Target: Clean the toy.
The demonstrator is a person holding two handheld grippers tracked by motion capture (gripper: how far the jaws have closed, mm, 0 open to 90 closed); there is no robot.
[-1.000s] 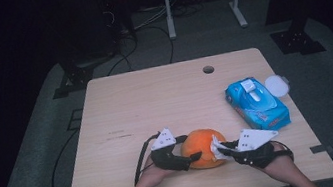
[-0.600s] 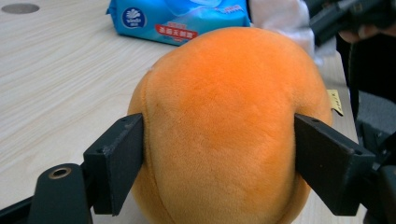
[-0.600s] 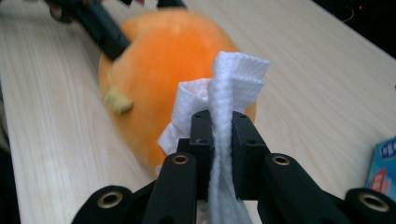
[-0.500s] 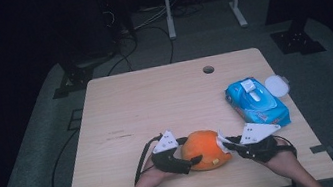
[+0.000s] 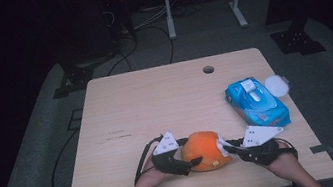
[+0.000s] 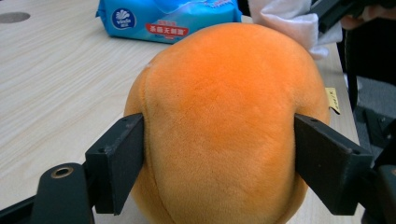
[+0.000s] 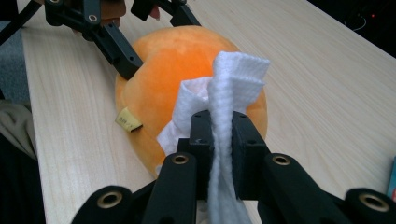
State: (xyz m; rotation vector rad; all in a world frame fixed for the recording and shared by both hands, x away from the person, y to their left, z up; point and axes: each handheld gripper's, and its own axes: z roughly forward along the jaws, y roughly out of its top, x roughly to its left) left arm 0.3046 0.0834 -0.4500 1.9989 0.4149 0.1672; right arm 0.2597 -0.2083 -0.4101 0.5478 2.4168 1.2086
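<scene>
Left tongs [image 5: 196, 161] clamp the orange plush ball [image 5: 206, 150] from its left side, on the surface's [image 5: 156, 105] near edge — right tongs [image 5: 224, 147] pinch a folded white wipe [image 7: 223, 100], apparently touching the ball's right flank, ready to rub leftward.

The right gripper [image 5: 227, 147], jaws clamped on a folded white wipe [image 7: 227, 86], has shifted slightly against the orange plush ball [image 5: 205, 149]. One second earlier its grey plate sat level with the ball's right flank and the wipe met the ball on that flank. Half a second earlier the plate lay a little higher and nearer the ball's top. Now the plate lies lower again, and the wipe touches the ball's upper right side. At this viewing distance the shift is small and its extent uncertain.
</scene>
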